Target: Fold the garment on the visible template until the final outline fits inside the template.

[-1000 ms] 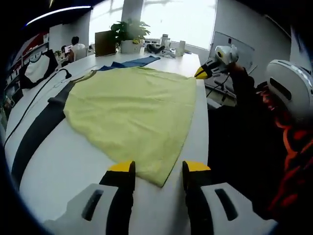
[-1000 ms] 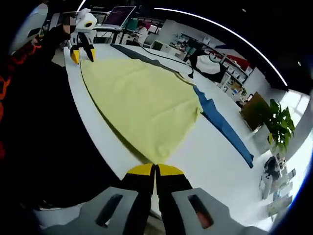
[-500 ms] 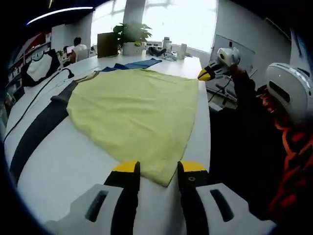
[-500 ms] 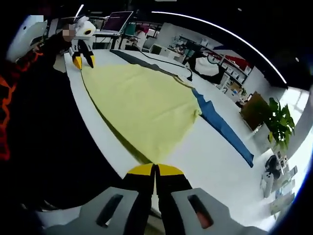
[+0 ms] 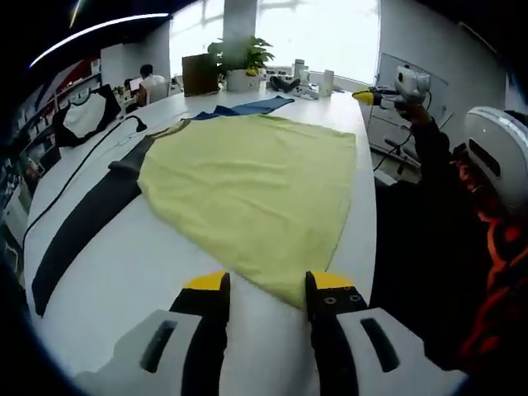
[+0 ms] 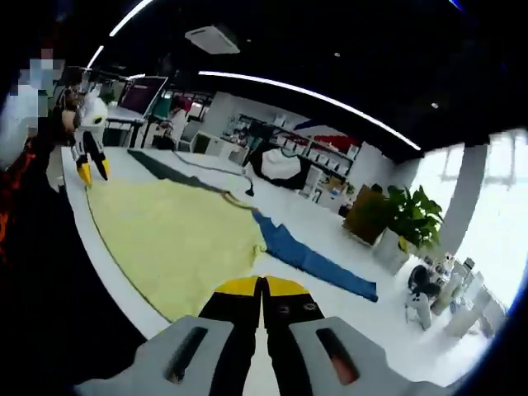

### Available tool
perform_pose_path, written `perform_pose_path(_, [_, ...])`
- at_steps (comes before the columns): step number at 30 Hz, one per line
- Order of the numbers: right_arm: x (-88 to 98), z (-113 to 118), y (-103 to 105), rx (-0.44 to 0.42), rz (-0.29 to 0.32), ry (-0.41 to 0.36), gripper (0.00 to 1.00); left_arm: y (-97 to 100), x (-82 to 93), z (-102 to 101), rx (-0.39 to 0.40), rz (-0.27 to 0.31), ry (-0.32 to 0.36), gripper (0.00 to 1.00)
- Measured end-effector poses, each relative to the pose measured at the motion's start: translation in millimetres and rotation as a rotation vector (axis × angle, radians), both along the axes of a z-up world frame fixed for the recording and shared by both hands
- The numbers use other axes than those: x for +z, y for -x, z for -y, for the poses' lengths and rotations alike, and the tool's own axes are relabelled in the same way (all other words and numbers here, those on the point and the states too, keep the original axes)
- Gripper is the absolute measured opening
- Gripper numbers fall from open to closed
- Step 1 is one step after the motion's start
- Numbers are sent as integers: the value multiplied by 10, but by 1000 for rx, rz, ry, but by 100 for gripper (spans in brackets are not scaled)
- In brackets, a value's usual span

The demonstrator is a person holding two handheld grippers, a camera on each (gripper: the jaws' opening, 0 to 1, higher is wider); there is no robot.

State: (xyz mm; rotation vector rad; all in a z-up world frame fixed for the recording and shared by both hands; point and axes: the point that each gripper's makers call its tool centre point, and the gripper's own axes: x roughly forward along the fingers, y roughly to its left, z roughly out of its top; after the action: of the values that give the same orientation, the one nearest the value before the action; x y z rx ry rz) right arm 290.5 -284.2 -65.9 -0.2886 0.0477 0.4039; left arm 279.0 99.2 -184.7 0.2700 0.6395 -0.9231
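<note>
Left gripper point(image 5: 266, 290) jaws spread, straddling near corner of yellow garment point(image 5: 256, 186) (flat on white surface point(image 5: 124, 256)). Right gripper point(image 6: 262, 290) jaws pressed together, holding nothing visible.

text: none was legible | labels, brands, numbers, signs: none could be read in the left gripper view or the right gripper view | surfaces carrying print: too small or blurred to tell

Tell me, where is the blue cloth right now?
In the right gripper view the blue cloth lies flat on the white table, touching the yellow garment's far edge, toward the potted plant.
</note>
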Motion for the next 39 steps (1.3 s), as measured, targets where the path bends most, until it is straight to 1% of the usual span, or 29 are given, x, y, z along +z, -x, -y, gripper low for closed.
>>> perform_pose_path(1, [113,-16,-5,14,30,-60,0,-24,56,-1,12,7,30,37])
perform_pose_path(2, [161,16,-20,-1,41,-76,0,-56,95,-4,28,20,45,38])
perform_pose_path(3, [224,60,-40,-26,64,-68,0,-128,170,-25,41,73,48,38])
perform_pose_path(4, [238,66,-47,-28,64,-48,1,-159,219,-33,47,103,54,39])
perform_pose_path(5, [259,54,-58,-16,54,-12,5,-214,306,-45,64,146,73,40])
perform_pose_path(6, [336,38,-90,-10,49,5,10,-266,377,-63,103,166,104,40])
perform_pose_path(7, [427,15,-113,7,73,33,13,-292,418,-89,129,169,118,40])
perform_pose_path(8, [527,-18,-150,27,78,70,13,-314,462,-118,142,187,115,40])
perform_pose_path(9, [613,-34,-206,32,65,77,13,-353,523,-134,152,227,117,42])
perform_pose_path(10, [676,-51,-253,41,59,78,13,-380,577,-143,160,264,122,44])
perform_pose_path(12, [807,-88,-363,73,46,54,15,-419,656,-164,185,313,134,55])
perform_pose_path(14, [911,-75,-457,82,51,28,23,-464,733,-185,201,360,145,67])
perform_pose_path(15, [990,-70,-505,88,74,-2,25,-472,752,-201,205,373,138,71])
perform_pose_path(16, [1095,-45,-570,92,100,-43,26,-485,799,-230,214,399,128,74])
perform_pose_path(17, [1131,-16,-610,91,100,-58,27,-492,835,-242,216,417,124,76])
perform_pose_path(18, [1185,33,-671,87,102,-79,27,-502,916,-252,217,455,131,79])
perform_pose_path(21, [1309,198,-844,43,114,-136,38,-515,1057,-268,234,503,158,90])
perform_pose_path(23, [1331,323,-968,-7,107,-104,44,-521,1102,-280,247,522,157,100])
perform_pose_path(24, [1267,383,-1029,-24,64,-48,45,-520,1113,-291,253,526,152,99])
perform_pose_path(25, [1256,411,-1070,-34,49,-49,46,-525,1118,-294,240,540,133,100])
perform_pose_path(27, [1312,440,-1184,-39,62,-56,50,-540,1139,-326,271,537,142,100])
perform_pose_path(29, [1322,498,-1291,-56,53,-32,60,-542,1220,-329,275,548,189,100])
perform_pose_path(31, [1358,579,-1416,-76,61,-50,77,-531,1288,-306,262,575,211,100])
perform_pose_path(32, [1387,647,-1523,-87,77,-68,82,-519,1312,-279,246,592,213,100])
perform_pose_path(33, [1371,725,-1629,-101,90,-59,83,-499,1320,-246,223,605,209,100])
perform_pose_path(35, [1267,840,-1786,-111,96,-19,83,-487,1360,-205,201,645,216,100])
perform_pose_path(36, [1159,920,-1889,-123,72,-1,88,-487,1370,-206,201,650,219,100])
perform_pose_path(37, [1071,965,-1966,-126,51,0,93,-489,1382,-208,201,653,219,100])
perform_pose_path(39, [960,1061,-2115,-128,53,-20,97,-478,1435,-214,198,671,219,100])
